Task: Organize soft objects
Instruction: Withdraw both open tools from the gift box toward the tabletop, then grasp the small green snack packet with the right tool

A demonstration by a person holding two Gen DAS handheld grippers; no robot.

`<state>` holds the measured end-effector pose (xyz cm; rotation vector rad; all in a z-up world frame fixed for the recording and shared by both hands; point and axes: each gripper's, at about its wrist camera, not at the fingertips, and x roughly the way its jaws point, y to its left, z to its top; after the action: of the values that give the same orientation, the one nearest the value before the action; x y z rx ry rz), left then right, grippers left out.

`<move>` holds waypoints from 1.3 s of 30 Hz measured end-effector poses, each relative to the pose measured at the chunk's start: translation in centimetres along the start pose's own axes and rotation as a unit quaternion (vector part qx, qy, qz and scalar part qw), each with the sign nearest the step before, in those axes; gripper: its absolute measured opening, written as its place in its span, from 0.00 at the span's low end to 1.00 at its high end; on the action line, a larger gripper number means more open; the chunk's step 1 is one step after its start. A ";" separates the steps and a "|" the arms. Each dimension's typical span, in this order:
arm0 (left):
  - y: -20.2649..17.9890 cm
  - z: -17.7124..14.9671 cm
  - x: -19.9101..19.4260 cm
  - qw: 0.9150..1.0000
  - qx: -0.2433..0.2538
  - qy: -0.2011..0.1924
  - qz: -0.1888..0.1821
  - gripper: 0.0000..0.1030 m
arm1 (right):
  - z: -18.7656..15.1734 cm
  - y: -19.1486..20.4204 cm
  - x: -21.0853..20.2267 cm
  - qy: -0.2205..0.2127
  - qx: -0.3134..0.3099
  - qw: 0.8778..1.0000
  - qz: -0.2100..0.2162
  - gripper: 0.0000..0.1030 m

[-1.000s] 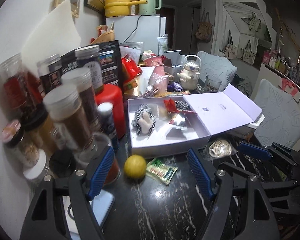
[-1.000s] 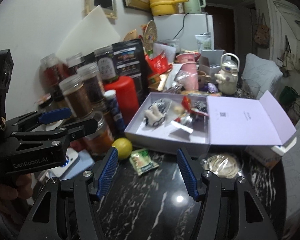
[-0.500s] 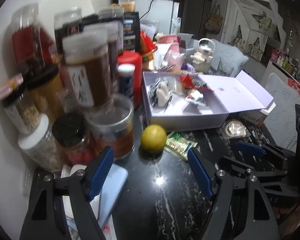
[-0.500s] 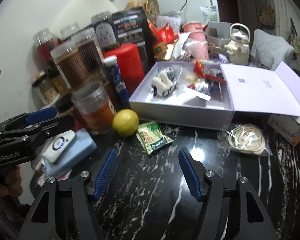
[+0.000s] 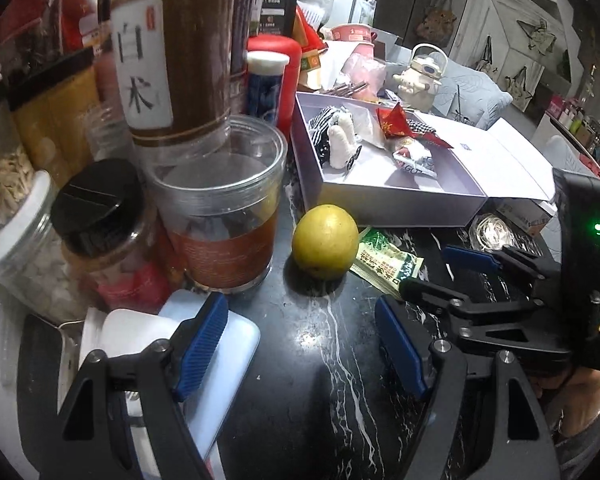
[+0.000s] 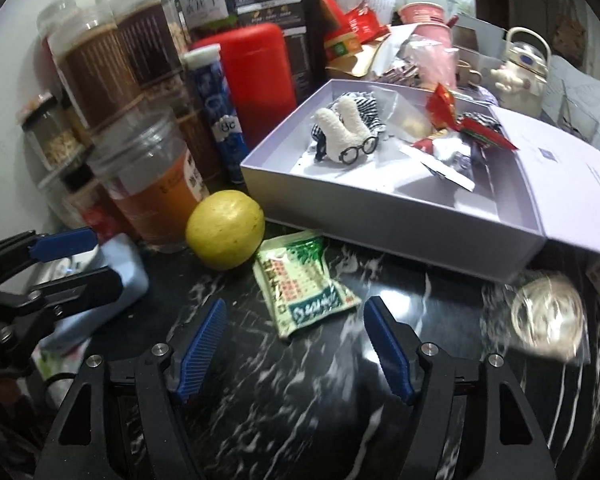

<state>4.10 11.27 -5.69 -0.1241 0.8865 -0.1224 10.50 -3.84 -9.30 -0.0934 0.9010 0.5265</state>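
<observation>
An open lavender box (image 6: 380,220) (image 5: 380,196) sits on the black marble table and holds a white plush bunny with glasses (image 6: 346,132) (image 5: 340,144) and red wrappers (image 6: 452,116). In front of it lie a yellow round fruit (image 6: 225,235) (image 5: 325,241) and a green sachet (image 6: 304,284) (image 5: 386,264). My right gripper (image 6: 295,304) (image 5: 424,266) hangs low over the table. Its jaws are opening, and the sachet's near end lies between the tips, untouched. My left gripper (image 5: 300,304) (image 6: 108,258) is open and empty, with the fruit just beyond it.
Several tall jars (image 5: 172,60) and a clear tub (image 5: 224,216) crowd the left wall, beside a red canister (image 6: 256,80) and a blue tube (image 6: 216,112). A light blue device (image 5: 220,360) lies under the left finger. A bag of rubber bands (image 6: 548,312) is at right.
Both grippers have sunk toward the table and closed in on the fruit and sachet. The right jaws stand wider than before. Nothing was picked up.
</observation>
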 end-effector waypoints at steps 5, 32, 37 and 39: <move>0.4 0.3 0.9 1.000 -0.004 0.002 0.004 0.74 | 0.8 0.0 2.2 0.021 -0.028 0.999 -0.007 0.70; -5.2 0.8 0.4 0.999 0.024 -0.013 -0.046 0.74 | -4.4 -3.5 -5.0 0.012 0.035 0.997 -0.070 0.33; -9.8 1.1 1.7 0.996 0.051 -0.003 -0.074 0.74 | -7.0 -7.4 -9.2 -0.004 0.087 0.991 -0.106 0.33; -11.8 1.3 2.4 0.994 0.061 0.004 -0.089 0.74 | -7.8 -8.7 -10.3 -0.008 0.101 0.988 -0.117 0.33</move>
<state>5.92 -0.62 -4.84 -0.0886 0.8723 -0.3425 3.79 -17.77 -7.54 -0.0103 0.9095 0.2158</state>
